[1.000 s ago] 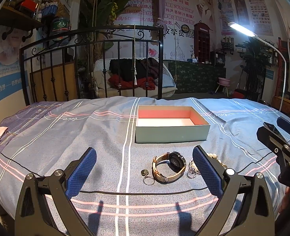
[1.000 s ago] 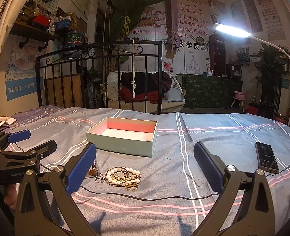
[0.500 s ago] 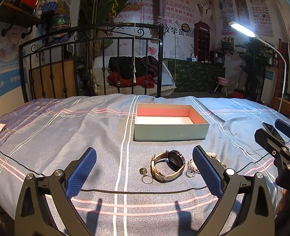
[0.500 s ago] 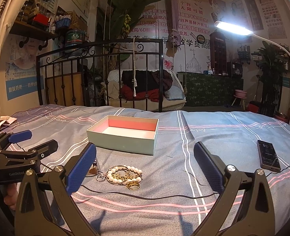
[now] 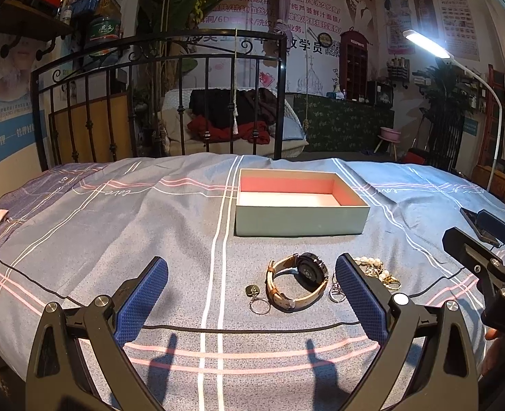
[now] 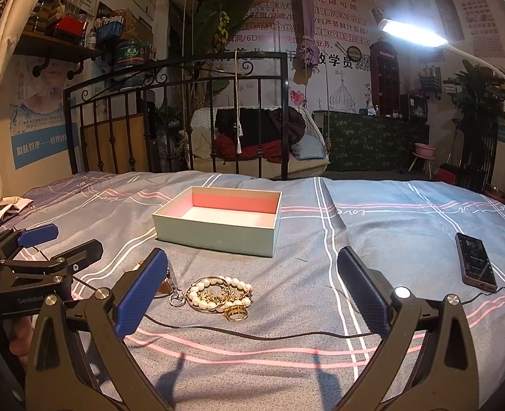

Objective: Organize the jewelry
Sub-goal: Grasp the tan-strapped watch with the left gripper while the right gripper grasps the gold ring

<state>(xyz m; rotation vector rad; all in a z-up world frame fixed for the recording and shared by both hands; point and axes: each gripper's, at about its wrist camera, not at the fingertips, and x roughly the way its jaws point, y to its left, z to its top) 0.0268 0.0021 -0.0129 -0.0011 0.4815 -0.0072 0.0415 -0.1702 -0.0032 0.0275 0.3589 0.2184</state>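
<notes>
An open pale green box point(image 5: 300, 219) with a pink inside stands on the bed; it also shows in the right wrist view point(image 6: 218, 236). In front of it lie a tan-strap watch point(image 5: 297, 281), a small pendant with a ring point(image 5: 256, 296), and a pearl bracelet point(image 6: 214, 291) tangled with gold chain and a gold ring point(image 6: 235, 313). My left gripper point(image 5: 250, 301) is open and empty, low over the bed, with the watch between its fingers. My right gripper point(image 6: 252, 303) is open and empty, just behind the pearl bracelet.
A dark phone point(image 6: 475, 262) lies on the bedspread at the right. A thin black cable point(image 6: 252, 332) runs across the bed in front of the jewelry. A black iron bed frame point(image 5: 163, 102) stands behind the bed. A lit lamp point(image 6: 410, 34) hangs over the right side.
Both grippers have shifted slightly, so the box and jewelry sit a little differently in view. Both stay open and nothing has been picked up.
</notes>
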